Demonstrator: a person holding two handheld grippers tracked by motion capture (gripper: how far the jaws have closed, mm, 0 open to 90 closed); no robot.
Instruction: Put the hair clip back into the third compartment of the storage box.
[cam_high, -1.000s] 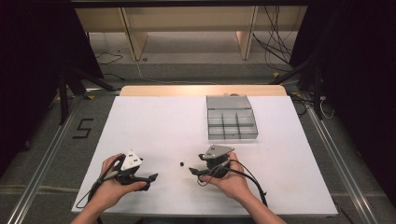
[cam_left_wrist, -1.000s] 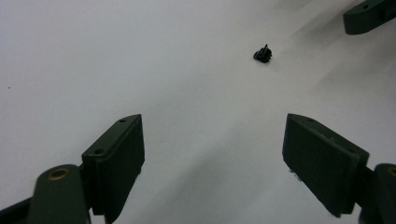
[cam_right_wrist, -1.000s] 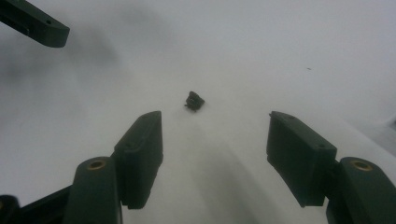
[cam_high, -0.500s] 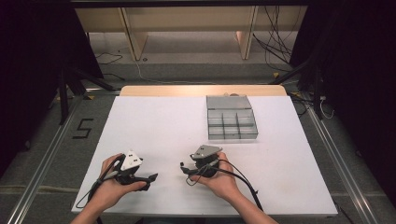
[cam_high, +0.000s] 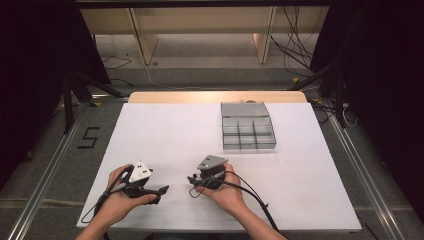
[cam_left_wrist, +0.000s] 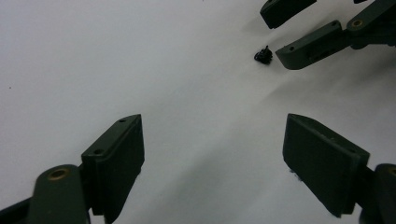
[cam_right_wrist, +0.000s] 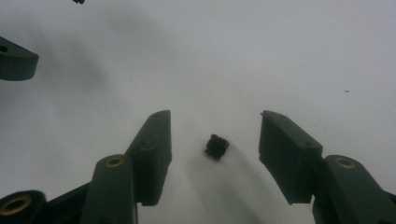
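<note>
Right tool (cam_right_wrist: 215, 140) jaws spread wide over white worktop (cam_right_wrist: 261, 51). Small black part (cam_right_wrist: 216, 147), possibly a clip, lies between them, untouched.

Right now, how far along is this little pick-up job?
Early on. Nothing looks done: the divided tray at the far side appears empty. In hand: the right gripper sits open around a small black part on the white table, not yet closed on it. The left gripper waits open nearby. Gripping, lifting and probably carrying to the tray remain.
</note>
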